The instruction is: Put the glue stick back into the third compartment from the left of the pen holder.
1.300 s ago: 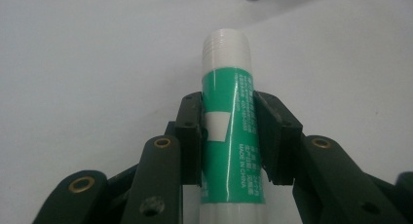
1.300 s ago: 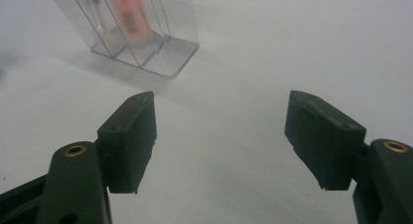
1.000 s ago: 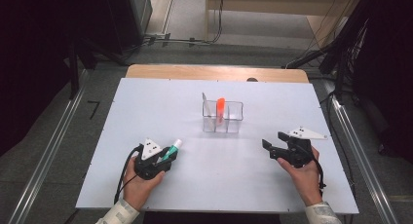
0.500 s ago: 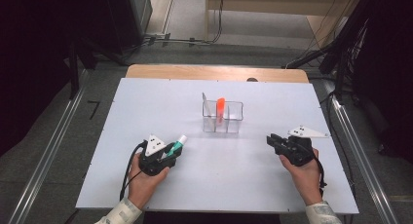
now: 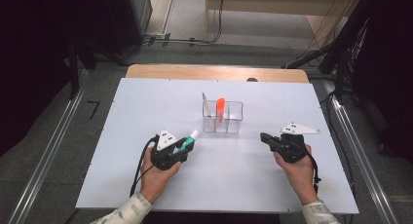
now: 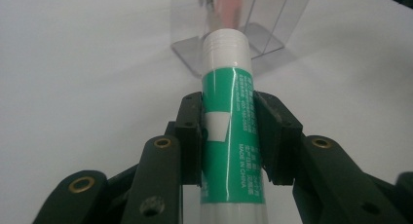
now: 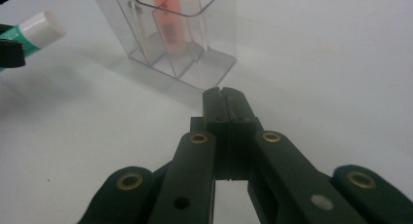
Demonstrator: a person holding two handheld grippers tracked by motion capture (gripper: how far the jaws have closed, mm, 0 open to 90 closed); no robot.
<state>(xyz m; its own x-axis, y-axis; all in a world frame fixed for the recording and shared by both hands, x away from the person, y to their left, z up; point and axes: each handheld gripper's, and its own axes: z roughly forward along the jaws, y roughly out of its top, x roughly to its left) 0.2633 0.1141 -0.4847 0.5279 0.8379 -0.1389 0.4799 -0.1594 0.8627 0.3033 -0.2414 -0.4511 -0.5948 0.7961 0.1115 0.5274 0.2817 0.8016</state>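
Clamping the green glue stick [image 6: 228, 131] by its middle, cap aimed at the clear organizer [image 5: 223, 118] on the counter [image 5: 122, 136], the left hand-held gripper [image 5: 181, 151] looks ready to slot it in, while the right hand-held gripper [image 7: 226, 101], just closed, holds nothing.

Right gripper [image 5: 267, 137] jaws just closed, nothing between. Left gripper [image 5: 184, 147] with green glue stick [image 5: 187, 141] is shifted toward clear organizer [image 5: 223, 118].

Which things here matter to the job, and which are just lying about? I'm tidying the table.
In use:
glue stick, clamped in the left hand-held gripper
clear organizer
orange marker standing in it

Lying about:
right hand-held gripper, shut on nothing
floor cables
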